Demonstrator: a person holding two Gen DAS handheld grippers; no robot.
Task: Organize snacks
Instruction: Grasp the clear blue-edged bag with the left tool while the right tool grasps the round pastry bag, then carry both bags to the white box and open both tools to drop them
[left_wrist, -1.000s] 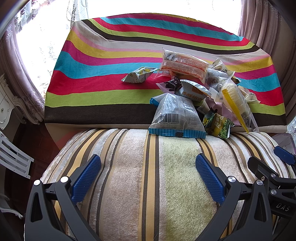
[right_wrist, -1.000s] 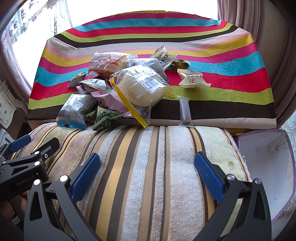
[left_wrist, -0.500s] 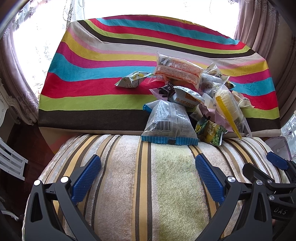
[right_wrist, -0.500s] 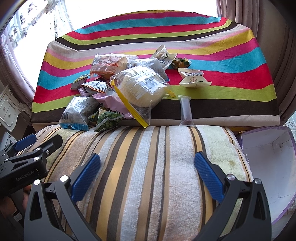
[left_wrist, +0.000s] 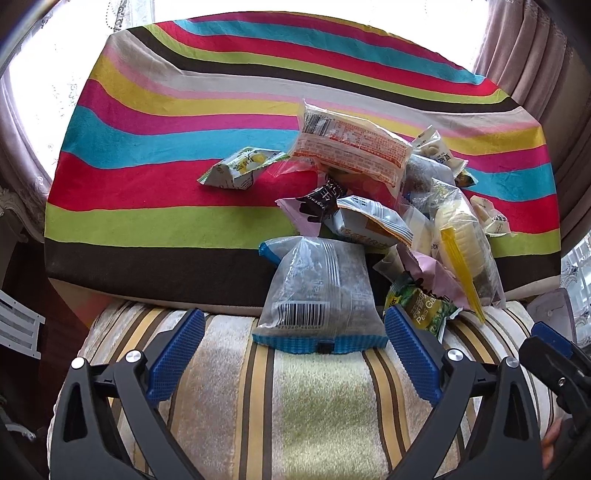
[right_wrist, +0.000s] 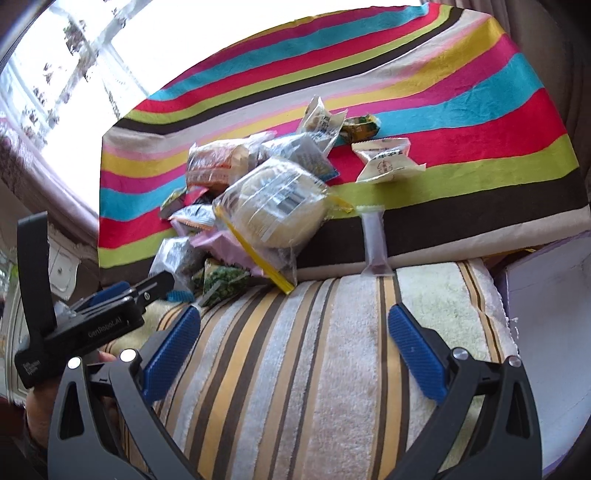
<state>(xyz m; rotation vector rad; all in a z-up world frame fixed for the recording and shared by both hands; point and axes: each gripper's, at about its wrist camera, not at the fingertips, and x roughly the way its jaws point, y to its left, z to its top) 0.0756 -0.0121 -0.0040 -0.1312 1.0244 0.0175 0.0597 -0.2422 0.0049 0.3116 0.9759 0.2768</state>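
Note:
A heap of snack packets lies on the rainbow-striped cloth (left_wrist: 155, 173). Nearest is a clear packet with a barcode and a blue hem (left_wrist: 317, 295). My left gripper (left_wrist: 295, 350) has its jaws closing, with the packet's hem between the blue pads (left_wrist: 177, 350), which do not touch it. Beside it lie a green pea packet (left_wrist: 424, 312), a zip bag with a yellow strip (left_wrist: 461, 236) and an orange-printed packet (left_wrist: 351, 147). My right gripper (right_wrist: 293, 350) stands open over the striped towel (right_wrist: 295, 369), holding nothing. The left gripper (right_wrist: 122, 295) shows at its left.
A white packet (right_wrist: 388, 162) and a slim clear stick packet (right_wrist: 375, 240) lie apart to the right of the heap. A small lemon packet (left_wrist: 236, 170) lies to its left. A purple-edged white box (right_wrist: 546, 314) stands open at the right. Curtains and a bright window lie behind.
My left gripper has moved forward until its pads flank the barcode packet's hem, and its jaws have narrowed a little. My right gripper has rolled, tilting its view.

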